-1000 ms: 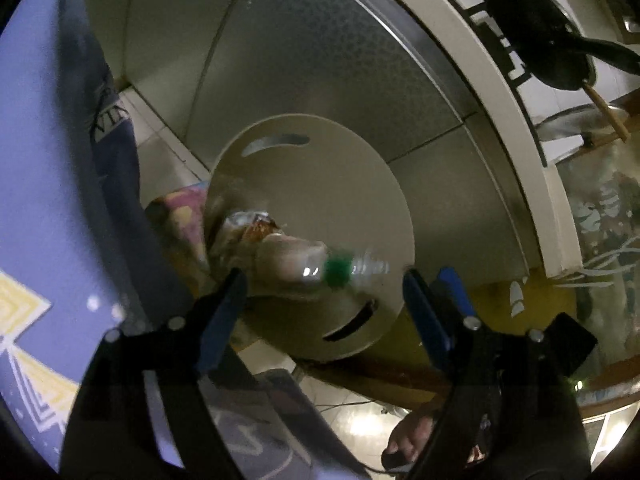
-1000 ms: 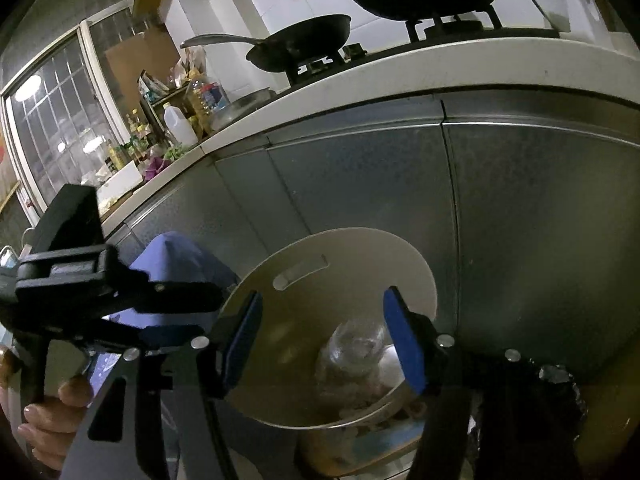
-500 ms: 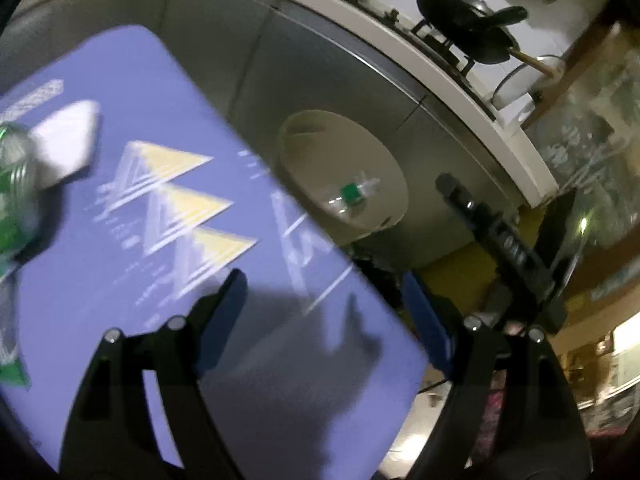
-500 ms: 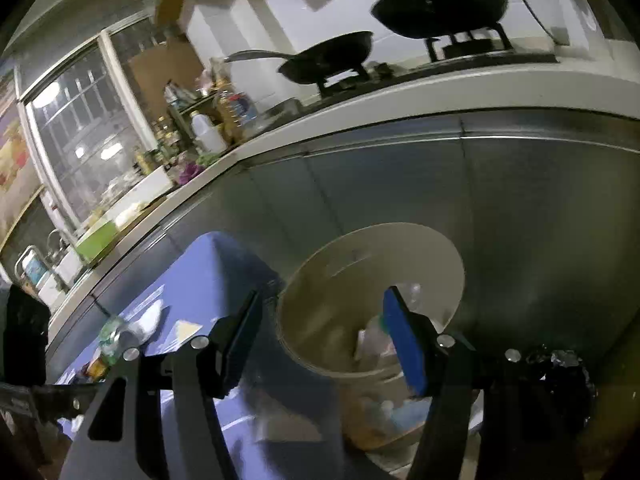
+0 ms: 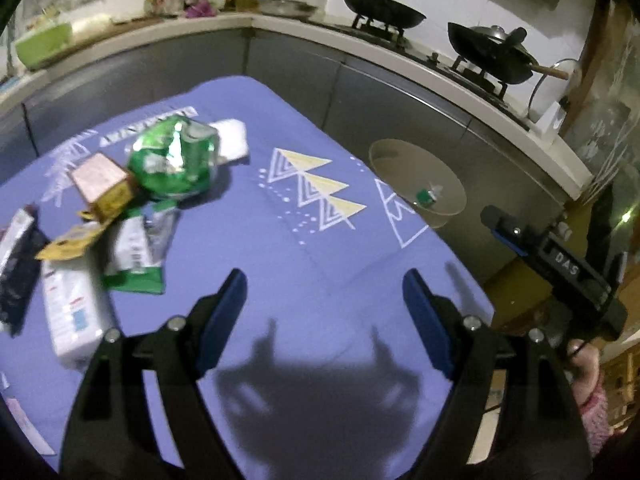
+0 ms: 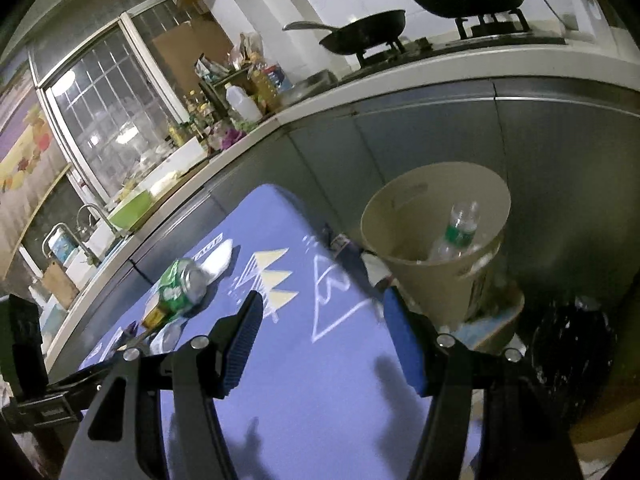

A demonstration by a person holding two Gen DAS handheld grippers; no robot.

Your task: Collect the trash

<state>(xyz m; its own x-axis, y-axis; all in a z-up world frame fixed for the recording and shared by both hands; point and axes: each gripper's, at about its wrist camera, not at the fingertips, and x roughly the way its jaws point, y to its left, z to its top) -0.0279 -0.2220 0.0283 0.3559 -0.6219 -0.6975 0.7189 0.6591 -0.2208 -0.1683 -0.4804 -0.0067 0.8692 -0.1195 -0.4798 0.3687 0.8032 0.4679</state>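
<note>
Both grippers hang over a table covered in a blue-violet cloth printed with white and yellow triangles. The left gripper has its blue-padded jaws standing wide apart with nothing between them, only bare cloth and its own shadow below. The right gripper is likewise spread open and empty, tilted down over the near edge of the table.

The trash sits in a loose heap at the far left part of the cloth. A crushed green drink can lies on its side, touching a white wad of tissue behind it. Just beside the can is a small pink-and-yellow carton, and nearer lie a green-and-white wrapper, a white box with blue and red print and a dark packet at the very edge of the view. From the right wrist view the same can shows, well apart from that gripper's pads.

Past the table's far corner, on the floor against the grey cabinet fronts, stands a beige round bin. A clear plastic bottle with a green label leans inside it. A black bag sits on the floor to the right of the bin. Two dark woks rest on the stove above.
</note>
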